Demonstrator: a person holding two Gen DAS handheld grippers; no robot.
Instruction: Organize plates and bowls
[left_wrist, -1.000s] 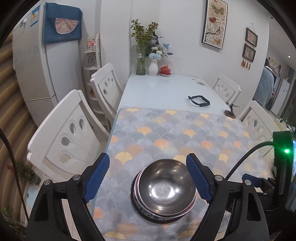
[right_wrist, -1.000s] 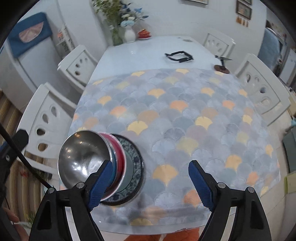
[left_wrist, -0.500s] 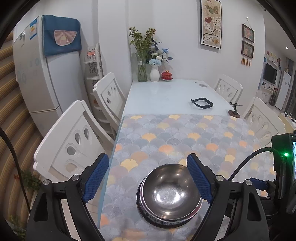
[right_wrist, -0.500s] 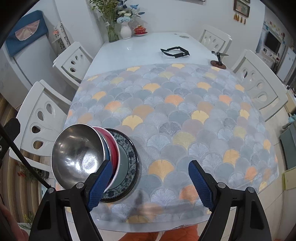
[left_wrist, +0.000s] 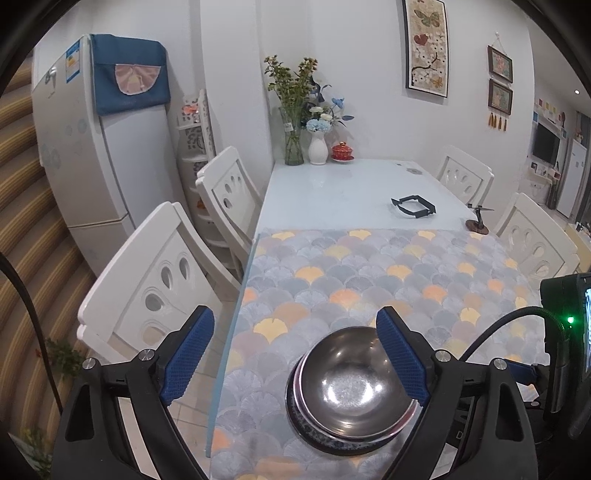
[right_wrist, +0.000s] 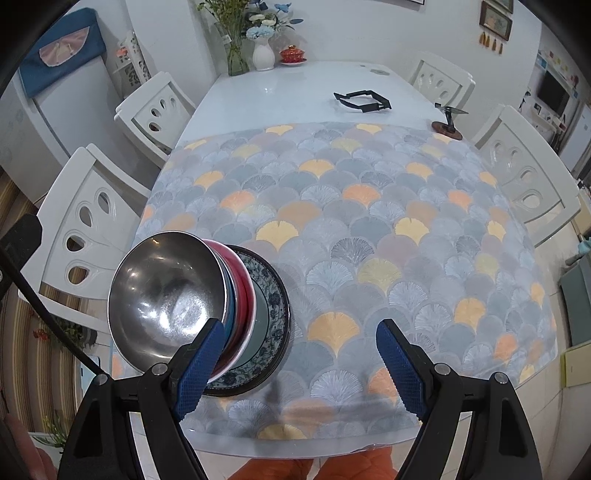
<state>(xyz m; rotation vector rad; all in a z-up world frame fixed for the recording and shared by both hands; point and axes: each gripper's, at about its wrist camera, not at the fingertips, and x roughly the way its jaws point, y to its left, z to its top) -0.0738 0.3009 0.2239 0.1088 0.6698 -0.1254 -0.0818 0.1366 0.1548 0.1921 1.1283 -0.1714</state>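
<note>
A steel bowl tops a stack that rests on a dark blue-patterned plate near the table's front left corner. My left gripper hovers over the stack with its jaws opening; the bowl lies low between them, close to the right finger, and neither pad touches it. From the right wrist, the steel bowl sits in a blue bowl, then a red bowl, on the patterned plate. My right gripper is open over bare cloth, with the stack just left of its left finger.
A fan-patterned cloth covers the near half of the white table. At the far end stand flower vases, a red lidded cup, a black frame and a small stand. White chairs line both sides.
The left wrist view has tipped up, so the stack sits lower and further right between its fingers, which stand slightly wider. The right wrist view has shifted a little; the stack has not moved.
</note>
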